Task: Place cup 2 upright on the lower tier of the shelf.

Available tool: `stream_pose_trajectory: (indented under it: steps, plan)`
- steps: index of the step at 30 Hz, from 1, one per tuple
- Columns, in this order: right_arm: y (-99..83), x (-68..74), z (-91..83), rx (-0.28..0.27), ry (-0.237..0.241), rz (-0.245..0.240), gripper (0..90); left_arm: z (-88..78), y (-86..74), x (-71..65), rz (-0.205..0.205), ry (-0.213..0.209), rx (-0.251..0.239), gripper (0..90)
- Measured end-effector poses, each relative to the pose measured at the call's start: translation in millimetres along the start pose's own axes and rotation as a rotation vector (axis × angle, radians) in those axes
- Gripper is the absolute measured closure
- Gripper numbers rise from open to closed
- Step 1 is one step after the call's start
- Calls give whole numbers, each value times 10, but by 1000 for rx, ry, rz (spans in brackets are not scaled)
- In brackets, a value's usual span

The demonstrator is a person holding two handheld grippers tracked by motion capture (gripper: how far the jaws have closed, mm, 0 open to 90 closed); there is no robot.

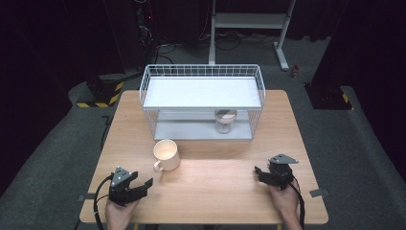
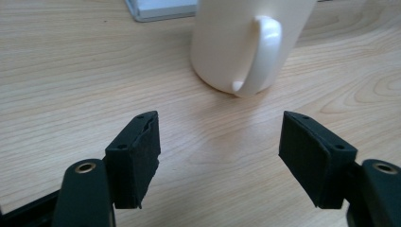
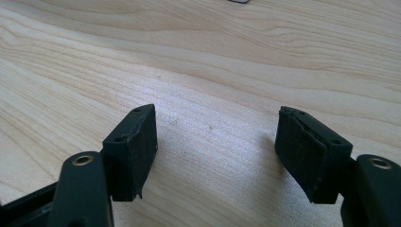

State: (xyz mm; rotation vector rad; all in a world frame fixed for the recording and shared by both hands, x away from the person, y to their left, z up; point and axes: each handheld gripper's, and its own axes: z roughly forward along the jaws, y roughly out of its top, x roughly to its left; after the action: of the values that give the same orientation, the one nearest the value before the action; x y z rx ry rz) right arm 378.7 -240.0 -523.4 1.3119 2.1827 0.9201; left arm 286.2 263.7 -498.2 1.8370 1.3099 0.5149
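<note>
On the table: cream mug (image 1: pixel 166 154) stands upright in front of the wire rack (image 1: pixel 202 100), handle facing the left tool (image 2: pixel 220 156).
Left tool: wide open, empty.
Right tool (image 3: pixel 217 156): jaws apart, nothing held.
Handling: probably ceramic, stiff, slick, chippable; I'd pinch the handle (image 2: pixel 262 54).

no text, label, brand or number can be read on anything here
</note>
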Motion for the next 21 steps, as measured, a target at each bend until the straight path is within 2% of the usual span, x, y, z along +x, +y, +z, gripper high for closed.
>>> stream_pose_trajectory:
  steps: [7, 17, 21]
  plan:
    - [0, 2, -1, -1, -3, -4, 306, 33, 75, -124, 47, -1, 7, 322]
    - [-1, 5, -2, -1, -6, -8, 306, 114, 169, -211, 64, 19, 8, 374]
    - [-1, 9, -3, -1, -8, -8, 306, 170, 203, -219, 55, 32, 13, 438]
